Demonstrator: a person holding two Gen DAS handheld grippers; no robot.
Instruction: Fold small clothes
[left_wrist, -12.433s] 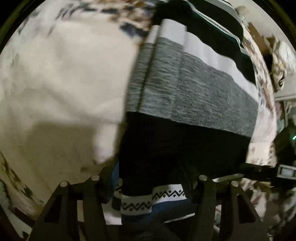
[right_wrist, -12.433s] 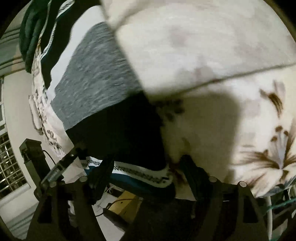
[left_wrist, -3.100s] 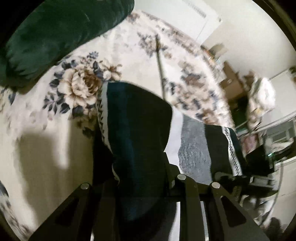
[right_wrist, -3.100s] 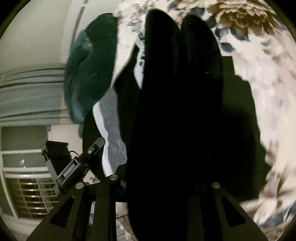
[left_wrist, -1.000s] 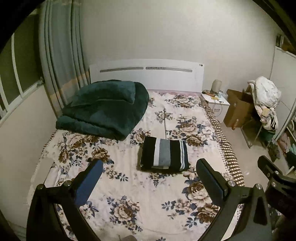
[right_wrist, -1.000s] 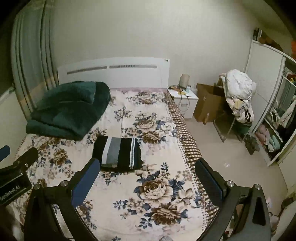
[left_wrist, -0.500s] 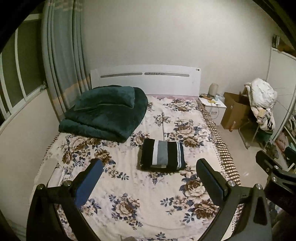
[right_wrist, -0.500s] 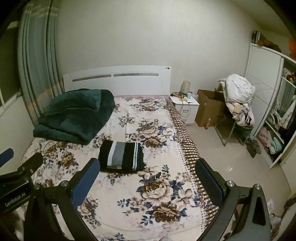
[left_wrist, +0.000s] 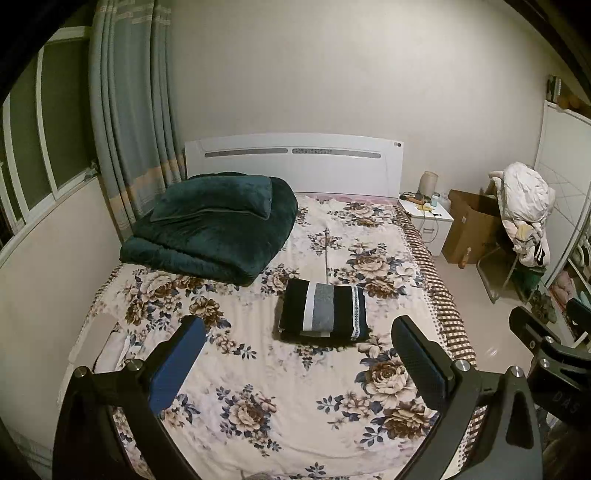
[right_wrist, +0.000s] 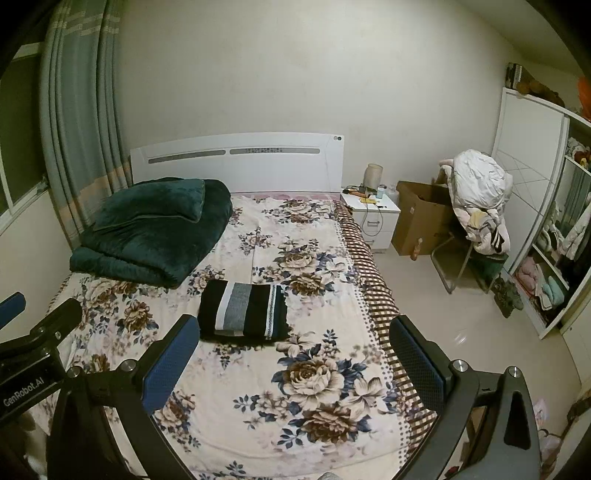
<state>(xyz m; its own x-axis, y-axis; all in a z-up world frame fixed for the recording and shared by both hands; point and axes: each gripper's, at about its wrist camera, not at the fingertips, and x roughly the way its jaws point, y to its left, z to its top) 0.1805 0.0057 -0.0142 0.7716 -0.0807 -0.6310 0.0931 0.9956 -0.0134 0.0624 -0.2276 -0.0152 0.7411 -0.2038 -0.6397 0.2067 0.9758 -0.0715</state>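
Observation:
A folded garment with black, white and grey stripes lies flat in the middle of the floral bed sheet. My left gripper stands open, held well back above the foot of the bed, with nothing between its blue-padded fingers. My right gripper is open too and just as far from the garment. The right gripper's body shows at the right edge of the left wrist view; the left gripper's body shows at the left edge of the right wrist view.
A folded dark green blanket lies at the bed's head on the left, below the white headboard. To the right stand a white nightstand, a cardboard box, a chair piled with clothes and open shelves. Curtains hang left.
Both grippers have tilted up and drawn slightly back over the last second, so the folded garment sits a little lower in view. Earlier they were shut on the garment; now it lies released and folded.

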